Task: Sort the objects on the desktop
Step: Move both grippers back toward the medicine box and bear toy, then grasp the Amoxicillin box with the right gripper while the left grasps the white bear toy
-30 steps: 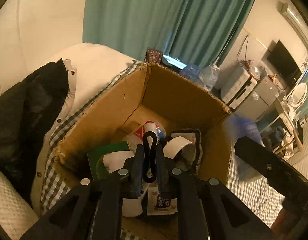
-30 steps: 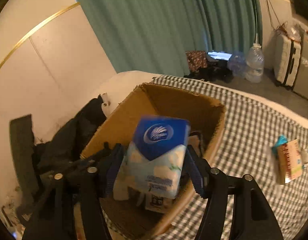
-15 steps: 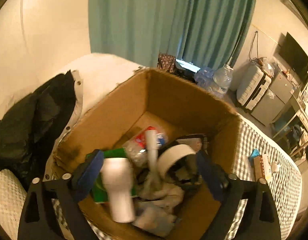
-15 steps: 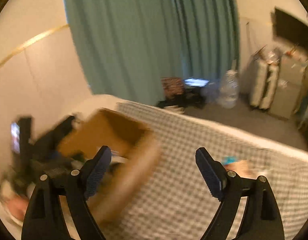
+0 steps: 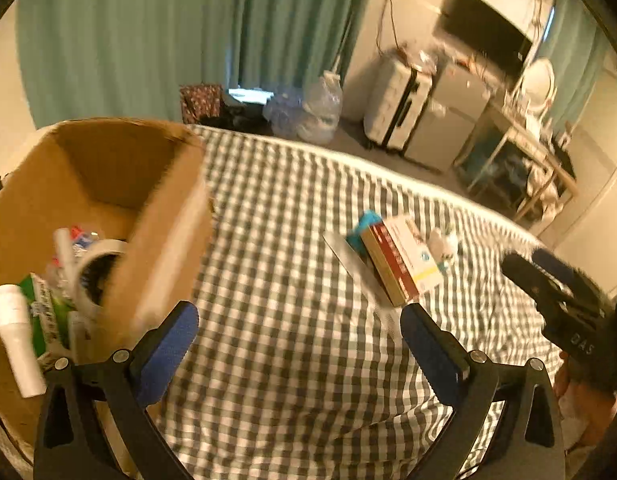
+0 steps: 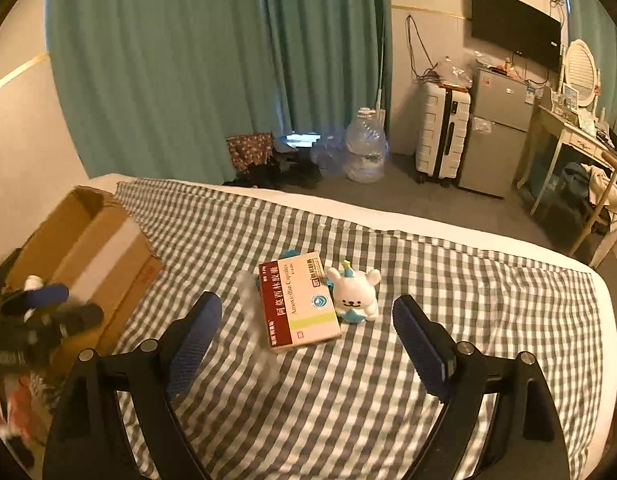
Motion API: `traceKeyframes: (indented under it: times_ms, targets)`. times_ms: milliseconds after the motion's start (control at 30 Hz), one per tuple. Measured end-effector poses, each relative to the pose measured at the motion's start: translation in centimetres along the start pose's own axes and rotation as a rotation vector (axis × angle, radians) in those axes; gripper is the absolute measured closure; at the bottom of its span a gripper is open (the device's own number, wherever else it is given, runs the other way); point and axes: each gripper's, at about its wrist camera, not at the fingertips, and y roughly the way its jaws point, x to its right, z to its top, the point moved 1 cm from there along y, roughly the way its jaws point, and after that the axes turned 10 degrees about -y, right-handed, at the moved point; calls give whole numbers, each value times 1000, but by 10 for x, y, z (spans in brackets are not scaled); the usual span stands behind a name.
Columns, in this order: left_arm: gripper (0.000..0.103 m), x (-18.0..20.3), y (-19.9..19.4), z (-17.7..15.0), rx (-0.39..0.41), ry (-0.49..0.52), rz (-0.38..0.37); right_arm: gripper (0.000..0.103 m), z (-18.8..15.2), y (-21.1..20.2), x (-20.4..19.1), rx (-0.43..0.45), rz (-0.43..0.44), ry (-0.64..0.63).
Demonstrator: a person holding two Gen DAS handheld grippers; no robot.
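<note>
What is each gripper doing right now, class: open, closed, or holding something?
Left gripper: open, nothing between its fingers; they have just been opening.
Right gripper: open, holding nothing.

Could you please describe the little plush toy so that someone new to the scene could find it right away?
Start at the checked bedspread and find the flat amoxicillin capsule box lying near its middle. The plush bear sits against the box's right edge. It is the only soft, rounded thing there: white, with a drawn face and a blue base.

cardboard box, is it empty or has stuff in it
Has stuff in it. The left wrist view shows the open cardboard box holding a tape roll, a white bottle and a green packet.
</note>
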Motion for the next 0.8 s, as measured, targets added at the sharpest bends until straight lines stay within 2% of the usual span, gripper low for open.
traceKeyframes:
  times_ms: [100,233,300,500,600,667,800]
  targets:
    - [0,13,16,-3,10,42,73,15,-2,25,-2,-20,76,-3]
    - [0,13,39,-4,10,84,167,15,-15,62,-4,-77,83,-33]
    - [0,12,52,-2,3,77,191,15,-17,76,-1,-102,98,-29]
    - [0,3,90,0,-73,-8,155,15,-22,108,10,-141,107,-20]
    - [0,-1,98,0,-85,-22,158,15,-25,120,11,-171,85,-32]
    - [0,-1,103,0,-94,-25,163,13,-28,128,12,-190,100,-32]
    - [0,-2,114,-1,-106,-29,178,11,-27,130,1,-189,94,-95]
